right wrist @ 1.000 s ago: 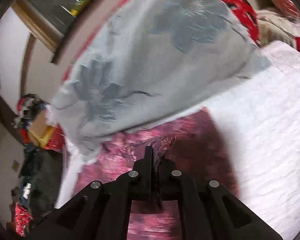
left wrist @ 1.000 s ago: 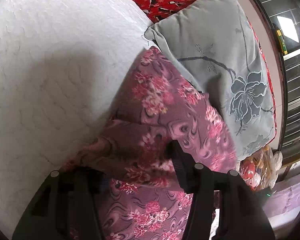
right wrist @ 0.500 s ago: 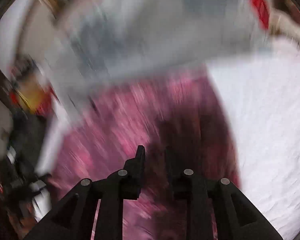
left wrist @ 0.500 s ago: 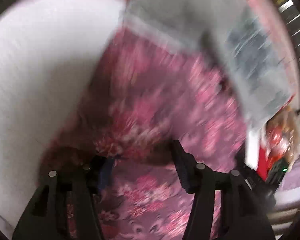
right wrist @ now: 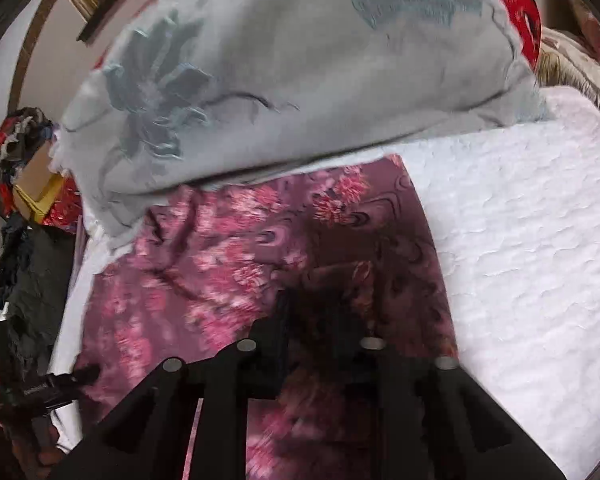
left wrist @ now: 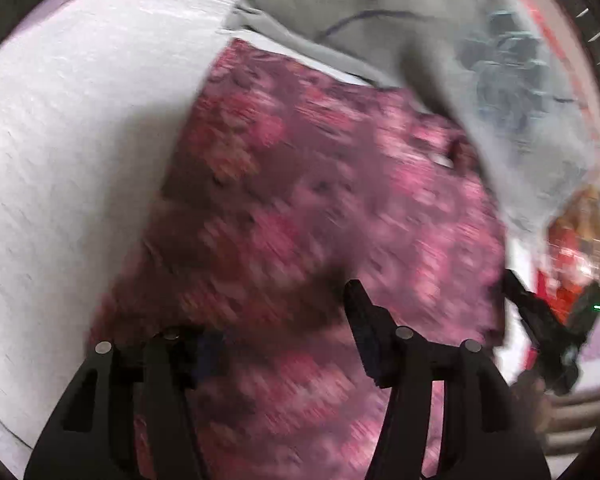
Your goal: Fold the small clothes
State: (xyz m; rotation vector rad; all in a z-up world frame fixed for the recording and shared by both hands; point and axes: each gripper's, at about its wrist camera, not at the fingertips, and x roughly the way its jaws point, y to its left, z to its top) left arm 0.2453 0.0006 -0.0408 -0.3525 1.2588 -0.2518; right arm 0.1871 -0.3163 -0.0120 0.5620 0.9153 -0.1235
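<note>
One purple garment of thin cloth printed with pink flowers (left wrist: 320, 208) is seen lying on the white quilted bed cover (left wrist: 80, 128), directly under and ahead of both pairs of jaws. One grey cushion embroidered with blue-grey flowers (right wrist: 300, 60) is set beyond the garment, ahead of the jaws, its lower edge overlapping the garment's far edge. One red patterned cloth (right wrist: 516, 4) is glimpsed behind the cushion.

The jaws of the left gripper (left wrist: 276, 332) are held spread and are opening; the flowered cloth is seen between and beneath them, but the picture is blurred and no pinch can be made out. The jaws of the right gripper (right wrist: 324, 320) are parted a little and are opening, with a dark rumpled fold of the garment between them; whether the pads press on it cannot be told.

In the left wrist view the right gripper appears to the right of the left jaws, at the garment's edge. In the right wrist view the left gripper appears to the left of the right jaws, beside a heap of dark clothes (right wrist: 20, 280).
</note>
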